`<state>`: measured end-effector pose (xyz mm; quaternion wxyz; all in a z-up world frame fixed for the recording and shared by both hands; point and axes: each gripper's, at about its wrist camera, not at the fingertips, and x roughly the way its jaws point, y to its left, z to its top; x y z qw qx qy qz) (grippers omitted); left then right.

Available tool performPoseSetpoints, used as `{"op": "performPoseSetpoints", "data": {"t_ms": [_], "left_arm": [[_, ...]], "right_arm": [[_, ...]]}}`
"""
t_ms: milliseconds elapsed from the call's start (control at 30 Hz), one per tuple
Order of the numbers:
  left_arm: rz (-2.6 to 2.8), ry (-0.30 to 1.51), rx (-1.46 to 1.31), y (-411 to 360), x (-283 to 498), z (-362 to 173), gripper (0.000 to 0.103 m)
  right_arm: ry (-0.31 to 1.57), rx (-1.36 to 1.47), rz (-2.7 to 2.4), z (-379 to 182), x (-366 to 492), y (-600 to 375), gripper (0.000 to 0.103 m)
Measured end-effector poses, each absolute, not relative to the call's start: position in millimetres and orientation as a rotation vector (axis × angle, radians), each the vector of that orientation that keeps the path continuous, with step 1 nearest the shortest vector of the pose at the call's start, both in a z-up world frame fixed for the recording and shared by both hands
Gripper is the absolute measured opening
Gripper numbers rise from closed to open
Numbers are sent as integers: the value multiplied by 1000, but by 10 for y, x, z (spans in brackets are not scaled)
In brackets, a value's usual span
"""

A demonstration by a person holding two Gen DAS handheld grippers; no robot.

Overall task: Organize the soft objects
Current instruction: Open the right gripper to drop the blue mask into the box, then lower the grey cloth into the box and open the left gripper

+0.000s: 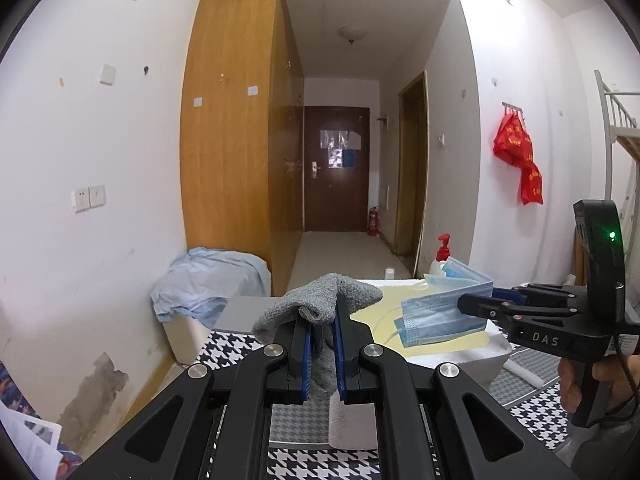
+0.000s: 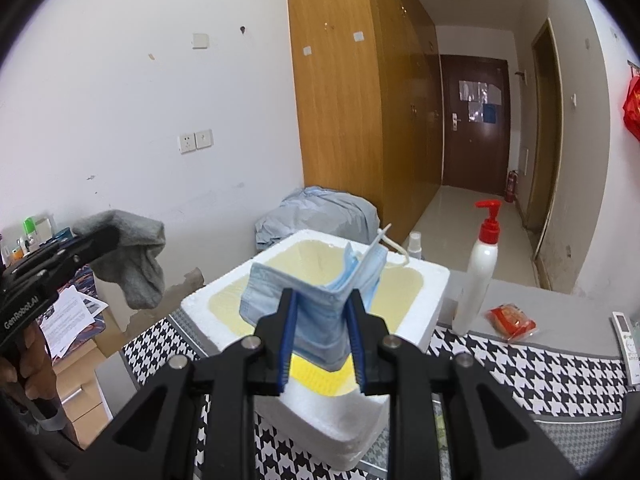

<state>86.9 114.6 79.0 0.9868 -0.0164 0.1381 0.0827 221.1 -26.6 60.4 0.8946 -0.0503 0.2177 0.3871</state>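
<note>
My left gripper [image 1: 322, 312] is shut on a grey sock [image 1: 316, 300] and holds it in the air left of a white foam box [image 1: 460, 356]; the sock hangs limp in the right wrist view [image 2: 132, 264]. My right gripper [image 2: 322, 304] is shut on a stack of blue face masks [image 2: 316, 300], held above the foam box [image 2: 424, 280] with its yellowish inside. The masks [image 1: 444, 312] and right gripper [image 1: 464, 304] also show in the left wrist view.
The box stands on a houndstooth-patterned table [image 2: 520, 368]. A white pump bottle with a red top [image 2: 480, 268], a red snack packet [image 2: 512, 322] and a remote [image 2: 630, 344] lie to the right. A blue cloth-covered bin [image 1: 208, 284] stands by the wardrobe [image 1: 236, 120].
</note>
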Motion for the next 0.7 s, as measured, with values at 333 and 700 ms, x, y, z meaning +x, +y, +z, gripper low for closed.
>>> {"op": "performPoseSetpoints", "data": {"t_ms": [333, 700], "left_arm": [[185, 280, -38, 1185, 893, 796, 10], [156, 277, -31, 1125, 956, 838, 10]], "right_arm": [[457, -92, 818, 558, 2227, -229, 87], [437, -74, 800, 591, 2176, -373, 103]]}}
